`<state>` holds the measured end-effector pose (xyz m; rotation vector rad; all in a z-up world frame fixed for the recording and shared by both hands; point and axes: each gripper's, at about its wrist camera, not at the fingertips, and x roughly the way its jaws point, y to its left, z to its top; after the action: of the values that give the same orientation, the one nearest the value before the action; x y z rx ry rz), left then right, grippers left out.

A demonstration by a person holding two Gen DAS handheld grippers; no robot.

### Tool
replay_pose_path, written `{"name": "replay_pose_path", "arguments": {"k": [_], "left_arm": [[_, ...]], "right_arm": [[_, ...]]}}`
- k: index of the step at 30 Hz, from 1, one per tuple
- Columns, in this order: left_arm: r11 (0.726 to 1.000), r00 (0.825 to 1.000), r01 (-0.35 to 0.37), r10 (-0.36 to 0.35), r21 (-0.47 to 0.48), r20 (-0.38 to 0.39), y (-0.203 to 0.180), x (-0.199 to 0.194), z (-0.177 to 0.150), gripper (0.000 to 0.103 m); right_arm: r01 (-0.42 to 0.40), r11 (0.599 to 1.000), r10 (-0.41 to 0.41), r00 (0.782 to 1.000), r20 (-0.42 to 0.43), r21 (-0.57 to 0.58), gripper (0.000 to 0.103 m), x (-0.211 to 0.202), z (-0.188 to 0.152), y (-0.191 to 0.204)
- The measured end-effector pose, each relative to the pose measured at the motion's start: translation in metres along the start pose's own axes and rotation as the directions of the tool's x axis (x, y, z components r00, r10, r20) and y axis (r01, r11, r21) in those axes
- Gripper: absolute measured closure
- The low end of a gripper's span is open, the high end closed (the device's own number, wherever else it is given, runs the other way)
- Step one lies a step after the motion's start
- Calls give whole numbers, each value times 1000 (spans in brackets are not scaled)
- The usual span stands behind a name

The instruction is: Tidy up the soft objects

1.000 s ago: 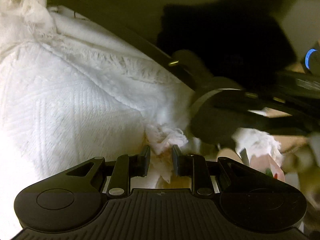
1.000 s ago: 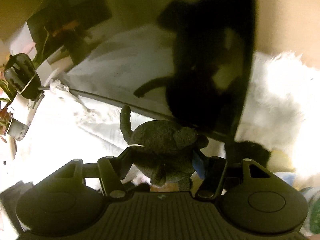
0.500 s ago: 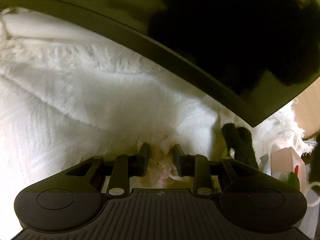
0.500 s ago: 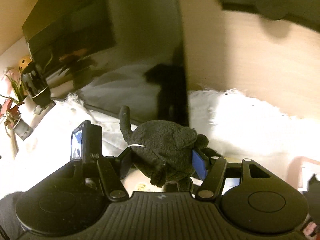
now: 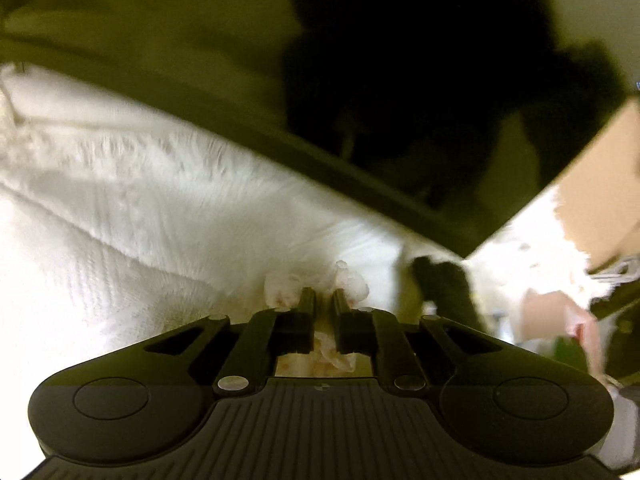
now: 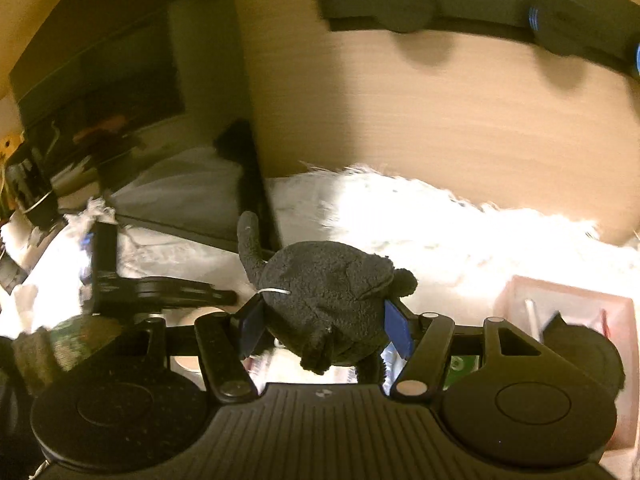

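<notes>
My right gripper (image 6: 324, 320) is shut on a dark grey plush toy (image 6: 324, 292), held up above a white fluffy cloth (image 6: 460, 232). My left gripper (image 5: 323, 300) is shut on a crumpled pale tissue-like wad (image 5: 352, 284), low over a white woven cloth (image 5: 140, 220). The left gripper's body also shows in the right wrist view (image 6: 120, 280), at the left. A dark plush limb (image 5: 444, 284) shows just right of the left gripper.
A dark glossy screen (image 5: 360, 80) stands behind the cloth; it also shows in the right wrist view (image 6: 120, 80). A wooden wall panel (image 6: 440, 120) is behind. A pink box (image 6: 568, 312) sits at the right. A potted plant (image 6: 28, 188) stands far left.
The left gripper's fingers have closed tighter on the pale wad. The right gripper has swung right with the plush toy, toward the wooden wall and the pink box.
</notes>
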<state>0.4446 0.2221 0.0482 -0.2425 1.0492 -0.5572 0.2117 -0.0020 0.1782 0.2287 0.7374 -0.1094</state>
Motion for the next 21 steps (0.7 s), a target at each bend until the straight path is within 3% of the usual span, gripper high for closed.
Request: {"name": "replay_pose_path", "arguments": {"k": [8, 14, 21], "left_arm": [[995, 985, 91, -94, 28, 144, 0, -75, -8, 93], [990, 972, 141, -144, 29, 186, -9, -113, -16, 93], [941, 938, 256, -297, 220, 177, -102, -140, -13, 92]], "right_arm": [[-5, 999, 5, 1000, 0, 39, 40, -12, -5, -21], [-17, 1000, 16, 1000, 14, 20, 40, -20, -4, -26], [29, 999, -33, 995, 92, 45, 40, -56, 5, -70]]}}
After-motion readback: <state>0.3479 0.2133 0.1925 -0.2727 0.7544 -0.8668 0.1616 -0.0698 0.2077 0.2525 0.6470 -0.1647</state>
